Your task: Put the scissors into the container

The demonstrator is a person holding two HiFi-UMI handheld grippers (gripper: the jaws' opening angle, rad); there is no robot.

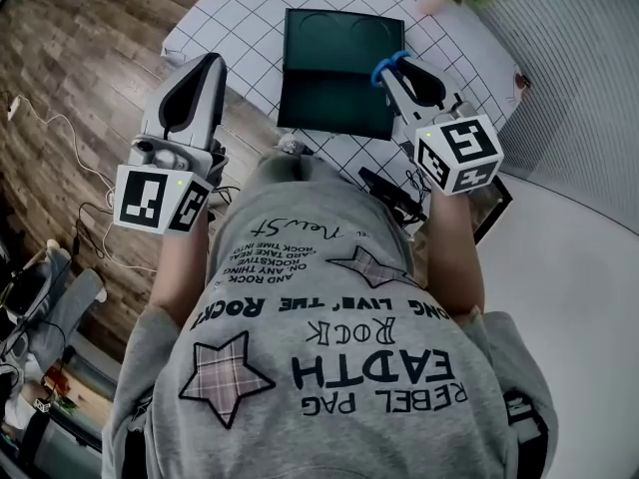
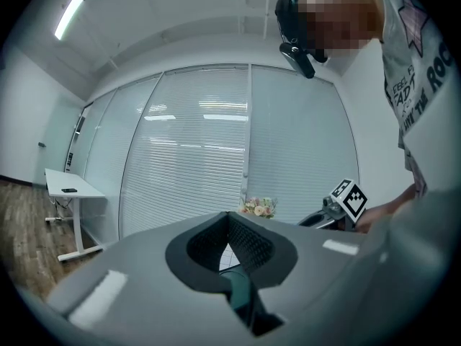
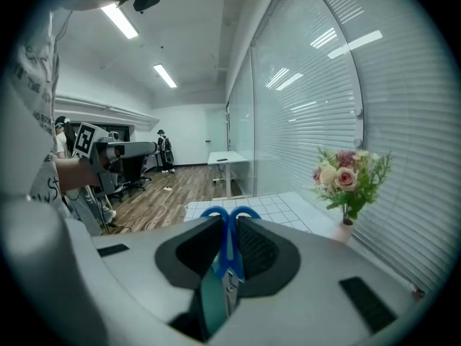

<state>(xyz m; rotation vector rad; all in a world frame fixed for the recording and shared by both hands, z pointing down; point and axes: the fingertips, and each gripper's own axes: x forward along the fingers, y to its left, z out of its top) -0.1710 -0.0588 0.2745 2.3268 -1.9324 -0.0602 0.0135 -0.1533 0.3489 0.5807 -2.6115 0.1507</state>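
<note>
The wood floor (image 1: 70, 78) lies open all along 9 o'clock. The bench (image 1: 250, 28), under a white checked cloth, fills 12 o'clock, and its near edge runs just ahead of the person's grey shirt (image 1: 329, 367). The dark green container (image 1: 339, 78) sits square at the bench's near edge, with bare cloth around its far and left sides.

The left hand-held gripper (image 1: 207, 63) hangs at 10 o'clock, off the bench's left edge and over the floor. Its own view shows the jaws closed tip to tip with nothing between them.

The right hand-held gripper (image 1: 399, 78) is at 1 o'clock, clenched on the scissors (image 1: 387, 68). Their blue loops lie over the container's right rim; whether they touch it I cannot tell.

Only the right gripper view shows the steel blades running back between the pads, and the flowers (image 3: 349, 179) whole at 3 o'clock before the blinds (image 3: 324, 99). Only the left gripper view shows a white desk (image 2: 68, 186) at 9 o'clock.
</note>
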